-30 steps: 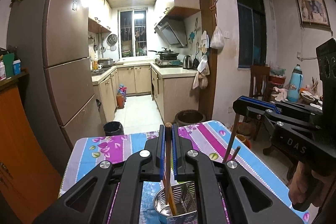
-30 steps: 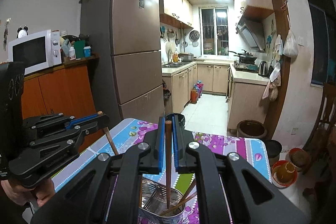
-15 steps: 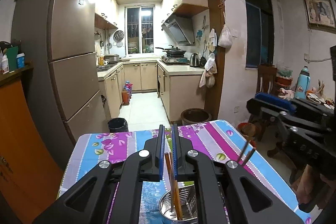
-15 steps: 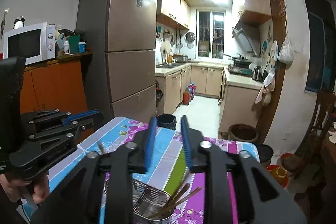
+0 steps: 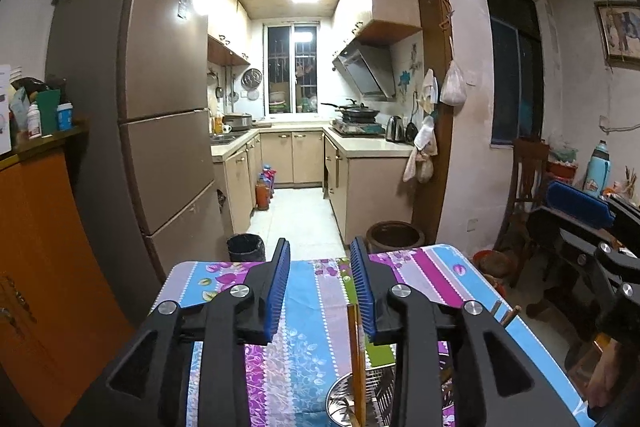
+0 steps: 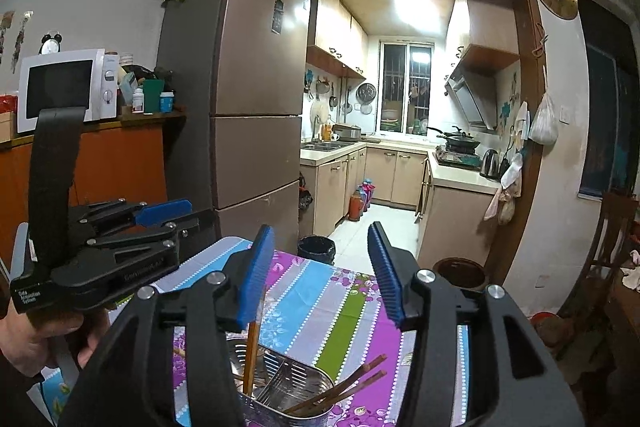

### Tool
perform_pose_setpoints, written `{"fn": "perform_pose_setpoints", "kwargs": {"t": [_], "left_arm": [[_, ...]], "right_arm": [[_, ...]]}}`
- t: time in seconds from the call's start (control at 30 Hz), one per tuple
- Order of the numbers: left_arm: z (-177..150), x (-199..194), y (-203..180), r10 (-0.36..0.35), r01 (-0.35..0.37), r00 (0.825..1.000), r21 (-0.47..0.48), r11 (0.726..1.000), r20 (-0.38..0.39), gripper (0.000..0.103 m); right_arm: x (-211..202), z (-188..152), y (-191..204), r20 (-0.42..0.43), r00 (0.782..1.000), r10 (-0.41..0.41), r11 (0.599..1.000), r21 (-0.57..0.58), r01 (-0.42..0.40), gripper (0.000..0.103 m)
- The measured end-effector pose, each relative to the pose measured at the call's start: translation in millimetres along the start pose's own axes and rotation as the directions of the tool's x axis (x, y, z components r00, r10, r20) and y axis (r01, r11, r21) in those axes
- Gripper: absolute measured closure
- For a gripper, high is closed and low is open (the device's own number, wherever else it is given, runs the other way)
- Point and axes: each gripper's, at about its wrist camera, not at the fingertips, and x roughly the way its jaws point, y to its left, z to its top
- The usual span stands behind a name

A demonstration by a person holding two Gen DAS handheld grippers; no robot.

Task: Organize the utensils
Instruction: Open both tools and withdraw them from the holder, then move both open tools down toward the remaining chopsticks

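both claws spread above the metal utensil holder, nothing pinched.

left to right: orange cabinet (image 6: 100, 163) with microwave (image 6: 64, 87), then brown fridge (image 5: 160, 115) close to the table's left far corner; black bin (image 5: 246, 247) and brown crock (image 5: 394, 237) sit on the floor past the far edge, the kitchen doorway open behind. left gripper (image 5: 320, 287) jaws apart, empty, above the striped floral tablecloth (image 5: 304, 307). utensil holder (image 6: 288, 391) stands on the cloth at the near edge under both tools. light chopsticks (image 6: 252, 351) stand upright in its left compartment, dark chopsticks (image 6: 340, 387) lean right in the other. right gripper (image 6: 320, 267) jaws wide, empty. wooden chair (image 5: 528, 179) and blue thermos (image 5: 598, 167) lie right of the table.
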Motion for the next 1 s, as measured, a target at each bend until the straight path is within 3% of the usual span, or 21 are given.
{"fn": "perform_pose_setpoints", "kwargs": {"t": [0.4, 0.67, 0.87, 1.0], "left_arm": [[-7, -40, 10, 0.026, -0.026, 0.998, 0.006, 1.000, 0.055, 0.047], [-22, -90, 21, 0.037, -0.038, 0.992, 0.004, 0.999, 0.116, 0.033], [-44, -140, 26, 0.024, -0.024, 0.985, -0.001, 1.000, 0.173, 0.026], [-81, -182, 23, -0.009, 0.004, 0.979, 0.026, 1.000, 0.201, 0.023]], "right_arm": [[-33, -4, -2, 0.036, 0.999, 0.001, 0.999, 0.036, -0.002, 0.033], [-76, -12, 5, 0.092, 0.996, 0.004, 0.999, 0.053, -0.008, 0.011], [-115, -24, 12, 0.140, 0.990, 0.029, 0.996, 0.078, -0.040, 0.010], [-145, -48, 22, 0.153, 0.986, 0.062, 0.993, 0.087, -0.076, 0.010]]}}
